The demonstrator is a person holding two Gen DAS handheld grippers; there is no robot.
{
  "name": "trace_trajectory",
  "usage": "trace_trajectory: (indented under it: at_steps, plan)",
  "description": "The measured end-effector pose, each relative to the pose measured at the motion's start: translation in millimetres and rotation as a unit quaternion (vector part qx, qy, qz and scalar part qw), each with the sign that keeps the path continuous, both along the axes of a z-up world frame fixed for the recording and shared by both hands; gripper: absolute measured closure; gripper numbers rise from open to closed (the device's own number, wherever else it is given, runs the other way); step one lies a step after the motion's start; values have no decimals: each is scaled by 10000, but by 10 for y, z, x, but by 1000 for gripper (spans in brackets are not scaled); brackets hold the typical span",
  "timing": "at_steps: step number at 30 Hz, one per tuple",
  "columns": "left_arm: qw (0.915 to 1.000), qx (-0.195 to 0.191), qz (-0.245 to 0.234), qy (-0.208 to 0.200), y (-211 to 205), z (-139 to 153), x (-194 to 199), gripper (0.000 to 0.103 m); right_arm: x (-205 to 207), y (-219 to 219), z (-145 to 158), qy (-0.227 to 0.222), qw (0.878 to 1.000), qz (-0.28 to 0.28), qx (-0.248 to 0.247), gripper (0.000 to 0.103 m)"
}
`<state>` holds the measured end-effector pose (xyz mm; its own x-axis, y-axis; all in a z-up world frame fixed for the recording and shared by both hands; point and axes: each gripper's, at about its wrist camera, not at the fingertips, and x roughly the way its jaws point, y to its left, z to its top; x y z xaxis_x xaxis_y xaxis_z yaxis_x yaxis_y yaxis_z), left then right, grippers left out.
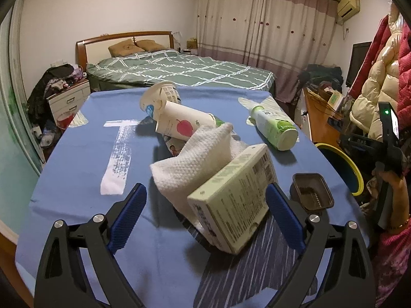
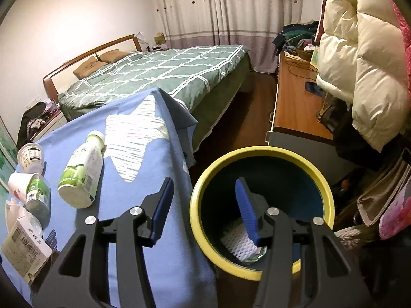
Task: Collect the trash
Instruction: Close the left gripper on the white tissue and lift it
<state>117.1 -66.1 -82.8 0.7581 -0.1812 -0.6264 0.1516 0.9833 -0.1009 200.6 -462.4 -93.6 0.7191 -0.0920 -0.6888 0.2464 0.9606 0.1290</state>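
Trash lies on the blue tablecloth (image 1: 77, 179). In the left wrist view, my left gripper (image 1: 205, 197) is open around a pale green carton (image 1: 236, 195) that leans on a crumpled white paper towel (image 1: 190, 161). Behind them lie a paper cup with a red apple print (image 1: 182, 124), a white yogurt cup (image 1: 160, 96), a green-and-white bottle (image 1: 274, 125) and a dark plastic tray (image 1: 312, 191). In the right wrist view, my right gripper (image 2: 204, 192) is open and empty over the rim of a yellow-rimmed bin (image 2: 262, 154) that holds white mesh trash (image 2: 239, 243).
A bed with a green checked cover (image 2: 167, 74) stands beyond the table. A wooden desk (image 2: 295, 102) and hanging puffy coats (image 2: 359, 64) are at the right. A nightstand with clothes (image 1: 66, 95) is at the far left. The bin stands on the floor by the table's right edge.
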Motion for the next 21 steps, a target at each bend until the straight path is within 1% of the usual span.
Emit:
trace_trajectory:
  at_steps: [3, 5, 8, 13, 15, 17, 18, 20, 21]
  plan:
    - [10000, -69, 31, 55, 73, 2, 179, 11, 6, 16, -2, 6, 10000, 19, 11, 55]
    - [9999, -86, 47, 129, 111, 6, 327, 18, 5, 23, -3, 4, 10000, 29, 14, 55]
    - [9995, -153, -66, 267, 131, 0, 511, 30, 14, 40, -9, 9, 10000, 52, 13, 55]
    - [9982, -87, -340, 477, 46, -54, 703, 30, 33, 49, -22, 28, 10000, 62, 30, 55]
    - [9972, -53, -427, 608, 9, -104, 781, 37, 43, 57, -29, 35, 10000, 72, 41, 55]
    - [9964, -118, -433, 721, 3, -142, 829, 48, 45, 64, -35, 38, 9999, 83, 51, 55]
    - [9962, -127, -429, 751, 2, -152, 839, 50, 44, 64, -40, 36, 9999, 91, 60, 55]
    - [9960, -119, -423, 776, 7, -171, 862, 64, 39, 62, -45, 32, 9999, 97, 78, 55]
    - [9960, -106, -427, 772, 7, -178, 870, 67, 35, 57, -46, 26, 9999, 98, 90, 55]
